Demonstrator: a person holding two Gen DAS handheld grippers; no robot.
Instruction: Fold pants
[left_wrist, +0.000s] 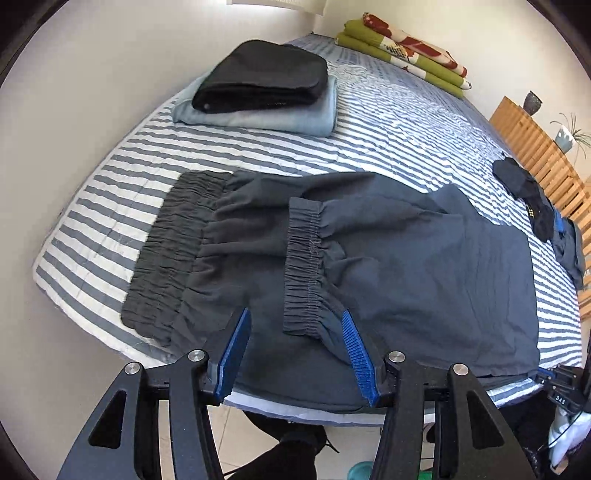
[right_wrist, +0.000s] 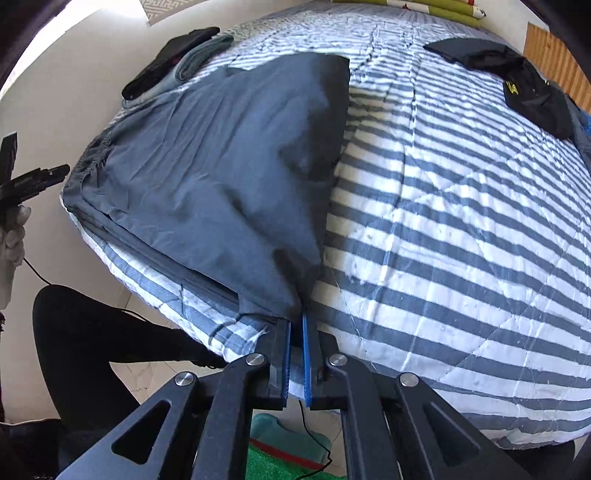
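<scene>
Dark grey-blue pants (left_wrist: 406, 266) lie folded on the striped bed (left_wrist: 388, 125), waistband (left_wrist: 173, 251) at the left and an elastic leg cuff (left_wrist: 306, 266) laid over the middle. My left gripper (left_wrist: 295, 314) hovers open over the pants' near edge, its blue pads (left_wrist: 236, 354) holding nothing. In the right wrist view the right gripper (right_wrist: 295, 319) is shut on the near corner of the pants (right_wrist: 221, 177), by the bed's front edge. The right gripper (left_wrist: 554, 380) also shows at the pants' right corner, and the left gripper (right_wrist: 33, 181) at far left.
A folded black garment on a light blue one (left_wrist: 258, 81) sits at the back left. Green and red blankets (left_wrist: 402, 48) lie at the far end. Loose dark clothes (left_wrist: 528, 199) are by the wooden slats (left_wrist: 535, 147). A person's black-clad leg (right_wrist: 92, 332) stands near a green mat (right_wrist: 280, 458).
</scene>
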